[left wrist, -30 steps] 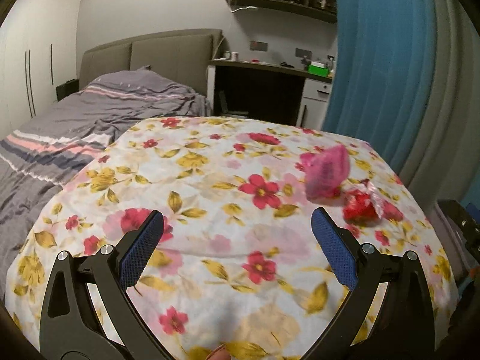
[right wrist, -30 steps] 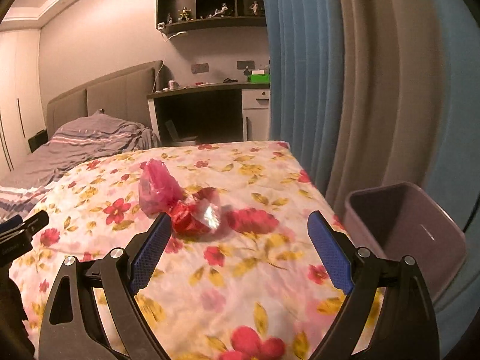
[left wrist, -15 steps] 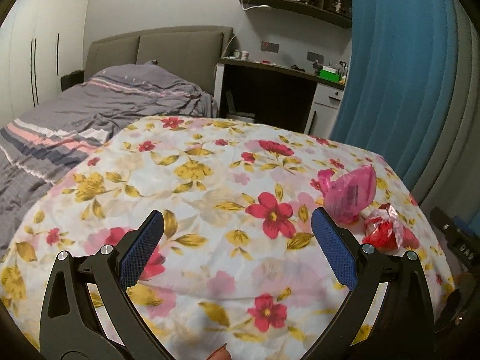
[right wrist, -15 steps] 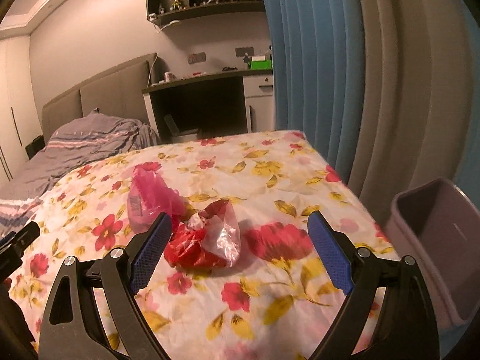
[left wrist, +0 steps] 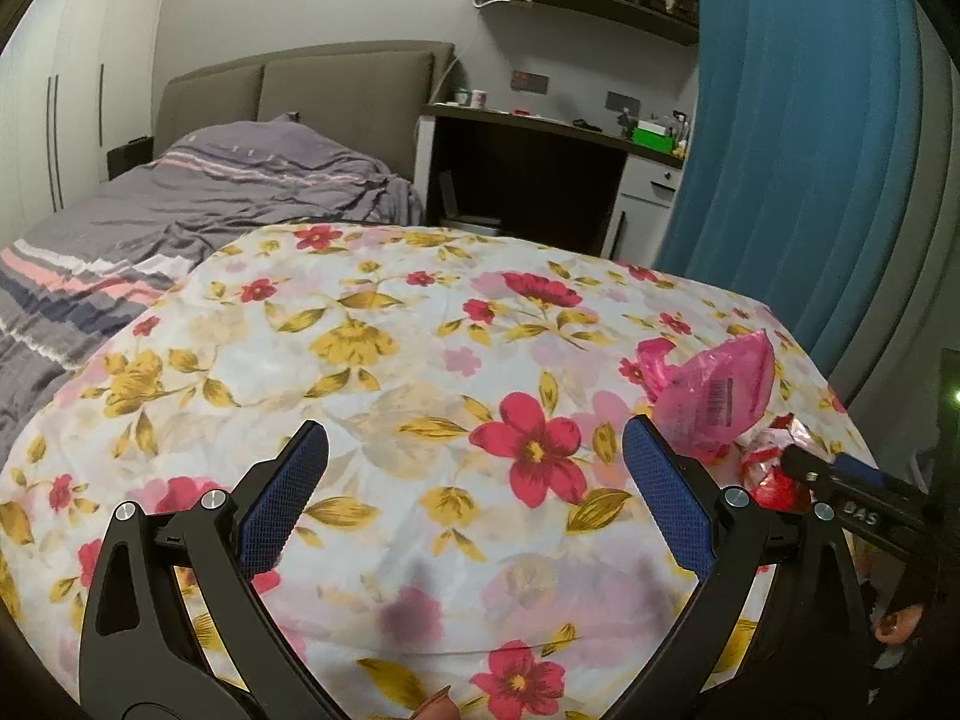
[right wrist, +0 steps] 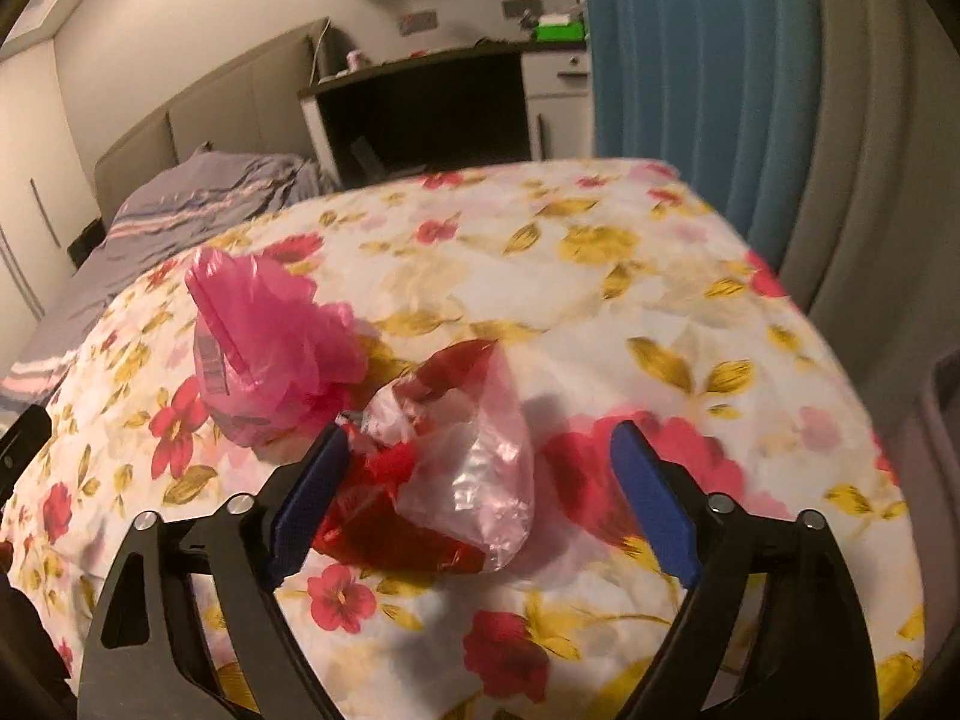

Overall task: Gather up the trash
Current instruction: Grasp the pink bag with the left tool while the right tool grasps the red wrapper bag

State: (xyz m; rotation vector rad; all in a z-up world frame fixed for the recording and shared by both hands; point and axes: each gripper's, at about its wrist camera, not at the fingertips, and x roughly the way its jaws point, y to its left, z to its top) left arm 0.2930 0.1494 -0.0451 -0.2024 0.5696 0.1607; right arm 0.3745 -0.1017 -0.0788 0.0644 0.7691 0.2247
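The right gripper [right wrist: 474, 465] has closed in, jaws spread around the red wrapper [right wrist: 432, 480]; left gripper [left wrist: 474, 480] likewise spread.

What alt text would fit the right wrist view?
An open hand-held gripper reaches around a crumpled red and clear wrapper on a flowered bedspread. A pink plastic bag lies just left of it, with a blue curtain behind.

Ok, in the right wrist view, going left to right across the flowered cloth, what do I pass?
Pink bag → red and clear wrapper, lying between the open fingers of the right gripper → bare flowered cloth → blue curtain.
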